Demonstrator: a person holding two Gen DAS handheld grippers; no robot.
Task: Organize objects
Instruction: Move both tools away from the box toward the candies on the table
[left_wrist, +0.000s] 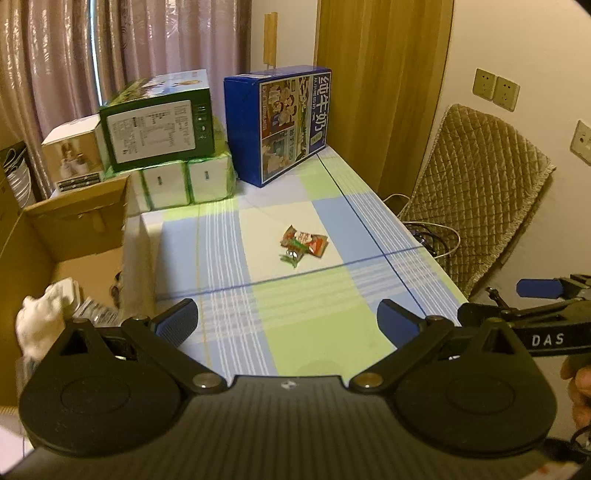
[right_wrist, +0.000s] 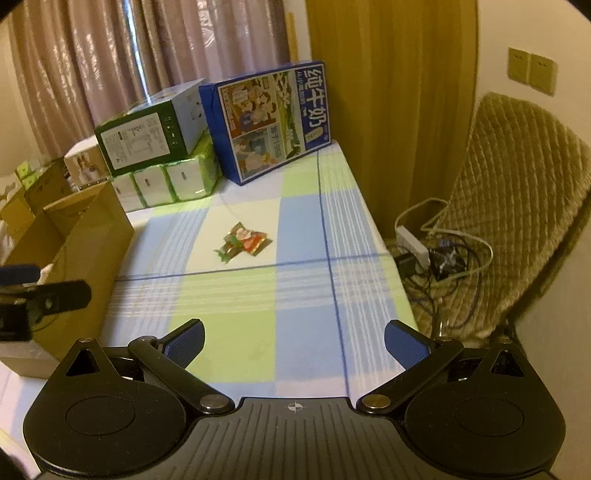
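Snack packets (left_wrist: 303, 245) — a small crinkled heap in red, green and white wrappers — lie on a pale square of the checked tablecloth (left_wrist: 325, 302), about midway along the table and well apart from everything else on it. Seen from the right wrist, the same heap (right_wrist: 243, 242) sits ahead and a little to the left.

At the far end a blue milk carton box (left_wrist: 280, 122) stands upright on the cloth. Just left of it a green box (left_wrist: 159, 129) lies on top of a row of green-and-white wrapped packs (left_wrist: 188, 182), and a small white box (left_wrist: 74, 155) sits further left. An open cardboard box (left_wrist: 74, 236) stands against the table's left edge, with something white and crumpled (left_wrist: 44, 314) inside. To the right of the table are a quilted chair (left_wrist: 476, 192) and a tangle of cables (right_wrist: 443, 254) with a white power strip (right_wrist: 413, 242).

The left gripper (left_wrist: 288, 321) hovers over the near end of the cloth, its blue-padded fingers (left_wrist: 177, 323) spread wide and holding nothing. The right gripper (right_wrist: 295, 341) hangs likewise — fingers wide apart, empty, short of the packets. Each gripper's edge shows at the side of the other's view.
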